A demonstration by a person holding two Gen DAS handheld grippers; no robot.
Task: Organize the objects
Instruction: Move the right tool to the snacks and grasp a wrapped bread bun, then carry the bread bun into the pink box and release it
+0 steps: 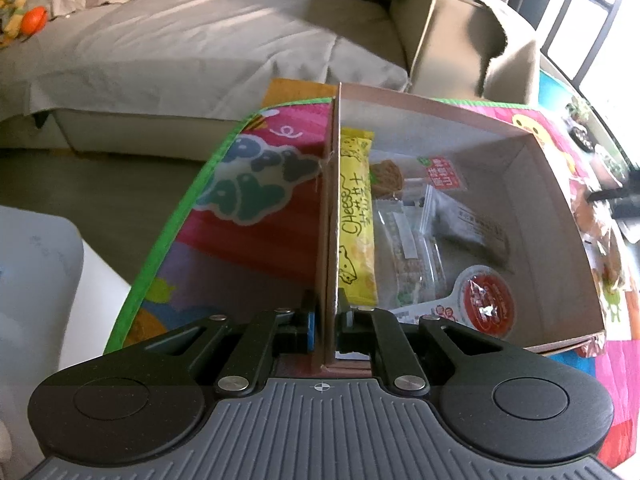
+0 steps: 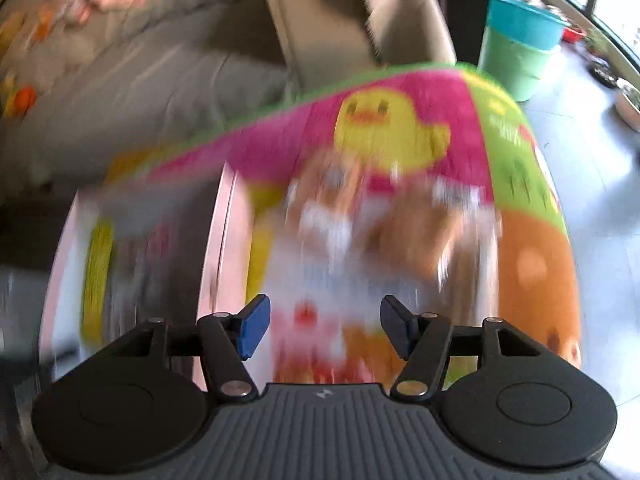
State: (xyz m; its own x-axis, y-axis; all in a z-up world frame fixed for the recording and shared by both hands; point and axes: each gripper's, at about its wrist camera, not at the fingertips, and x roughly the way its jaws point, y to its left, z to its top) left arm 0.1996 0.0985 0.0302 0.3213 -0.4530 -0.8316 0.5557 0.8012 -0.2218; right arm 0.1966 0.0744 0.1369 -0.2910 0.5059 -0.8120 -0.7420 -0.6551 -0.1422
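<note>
A shallow cardboard box point(image 1: 552, 216) sits on a colourful play mat point(image 1: 256, 216). My left gripper point(image 1: 326, 320) is shut on the box's upright left wall point(image 1: 328, 220). Inside the box lie a yellow cheese snack bar point(image 1: 357, 220), clear biscuit packets point(image 1: 412, 252), a grey packet point(image 1: 472, 228) and a red-lidded sauce cup point(image 1: 486, 300). The right wrist view is blurred. There my right gripper point(image 2: 324, 326) stands open above the mat point(image 2: 536, 272), its blue pads point(image 2: 252, 326) bare. Brown-and-white snack packets point(image 2: 384, 216) lie ahead of it, and the box point(image 2: 224, 240) is to its left.
A grey-covered sofa point(image 1: 200, 40) with an orange fruit point(image 1: 34, 20) runs behind the mat. A large open carton point(image 1: 460, 40) stands beyond the box. A white object point(image 1: 40, 280) is at the left. Stacked teal and green buckets point(image 2: 520, 48) stand on the tiled floor.
</note>
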